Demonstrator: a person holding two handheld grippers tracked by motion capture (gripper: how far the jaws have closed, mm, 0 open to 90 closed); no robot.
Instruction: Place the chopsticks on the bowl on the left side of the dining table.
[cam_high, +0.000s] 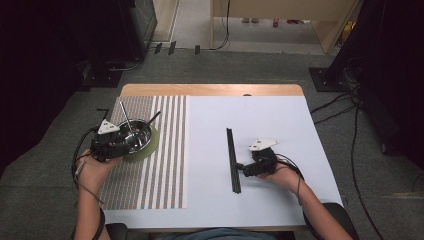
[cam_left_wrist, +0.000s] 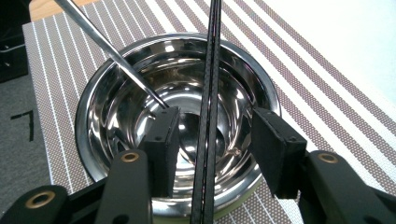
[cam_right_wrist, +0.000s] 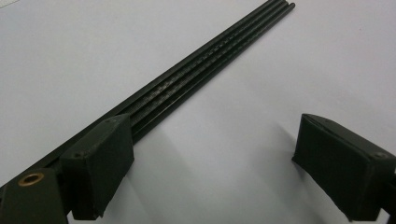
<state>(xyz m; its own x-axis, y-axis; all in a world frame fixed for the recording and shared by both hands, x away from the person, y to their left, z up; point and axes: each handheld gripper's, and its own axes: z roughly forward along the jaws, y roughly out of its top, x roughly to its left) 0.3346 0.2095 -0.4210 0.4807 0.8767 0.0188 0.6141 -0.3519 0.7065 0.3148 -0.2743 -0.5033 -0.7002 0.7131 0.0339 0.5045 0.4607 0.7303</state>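
A shiny steel bowl (cam_high: 142, 136) (cam_left_wrist: 88, 100) sits on a green disc (cam_high: 150, 148) on the striped mat (cam_high: 162, 160). A thin silver rod (cam_high: 124, 116) (cam_left_wrist: 105, 46) leans into it, and a thin black rod (cam_high: 153, 118) (cam_left_wrist: 211, 70) lies across it. My left gripper (cam_high: 125, 142) (cam_left_wrist: 215, 122) hangs over the bowl's near rim, open, with the black rod running between its pads (cam_left_wrist: 163, 140) and a gap on each side. At centre right my right gripper (cam_high: 241, 167) (cam_right_wrist: 210, 135) is open, low over the table. A bundle of black rods (cam_high: 232, 160) (cam_right_wrist: 201, 65) lies along the outside of its left pad.
The white sheet (cam_high: 260, 120) covers the table's middle and right. A wooden strip (cam_high: 210, 90) edges the far side. Cables (cam_high: 340, 105) trail on the carpet to the right, and dark equipment stands at the back left.
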